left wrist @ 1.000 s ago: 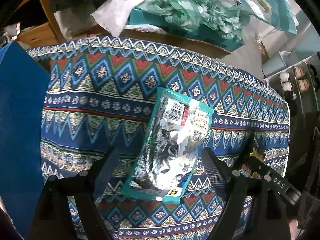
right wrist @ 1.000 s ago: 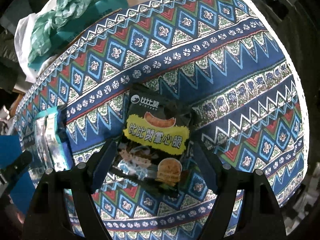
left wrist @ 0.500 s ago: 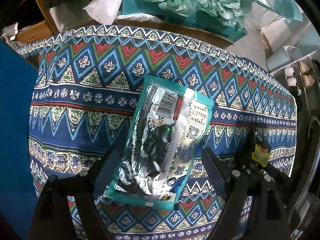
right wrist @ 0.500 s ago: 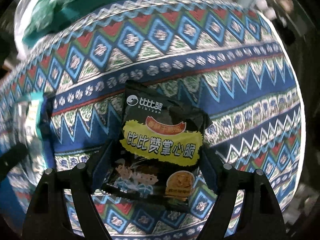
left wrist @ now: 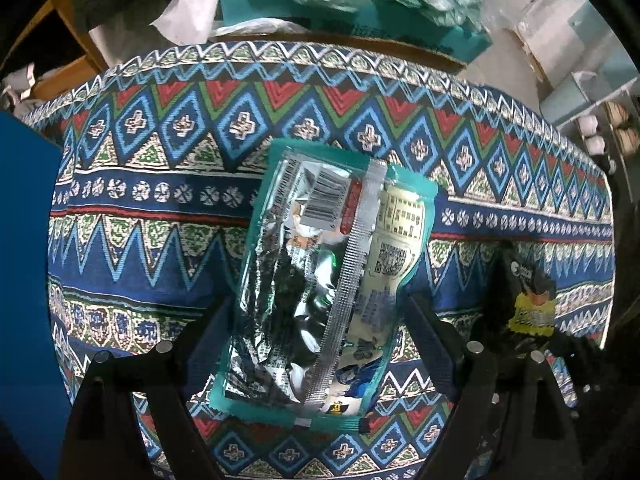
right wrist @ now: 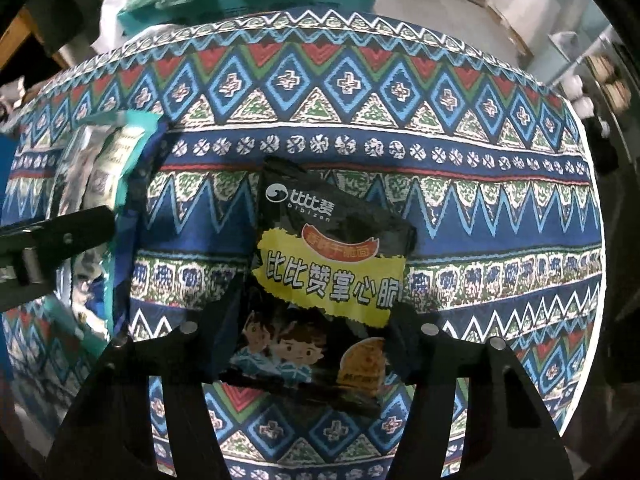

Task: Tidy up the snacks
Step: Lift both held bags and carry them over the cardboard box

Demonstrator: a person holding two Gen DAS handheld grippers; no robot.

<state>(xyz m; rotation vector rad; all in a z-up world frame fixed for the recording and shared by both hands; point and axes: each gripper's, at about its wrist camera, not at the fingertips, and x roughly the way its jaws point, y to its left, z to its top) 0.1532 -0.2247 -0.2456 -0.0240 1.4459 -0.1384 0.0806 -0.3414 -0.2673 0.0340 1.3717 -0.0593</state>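
Observation:
A teal and silver snack packet (left wrist: 320,240) lies back side up on the patterned tablecloth (left wrist: 160,220). My left gripper (left wrist: 320,316) points down over the packet's lower half. Its fingers stand wide on either side, open and not pressing. To the right lies a black snack packet (right wrist: 328,280) with a yellow label, seen small in the left wrist view as well (left wrist: 528,300). My right gripper (right wrist: 318,300) straddles it with its jaws closing, and the pads meet the packet's buckling sides. The teal packet (right wrist: 108,160) and the left gripper's body (right wrist: 52,236) show at the left of the right wrist view.
A flat blue panel (left wrist: 24,280) borders the cloth on the left. Behind the table's far edge sit a teal box with green plastic bags (left wrist: 360,0) and a white bag (left wrist: 188,8). A shelf with small jars (left wrist: 592,132) stands at the right.
Both grippers have come down closer over their packets. The right gripper rolled, so the black packet now sits more squarely between its fingers, and its jaws have narrowed onto it.

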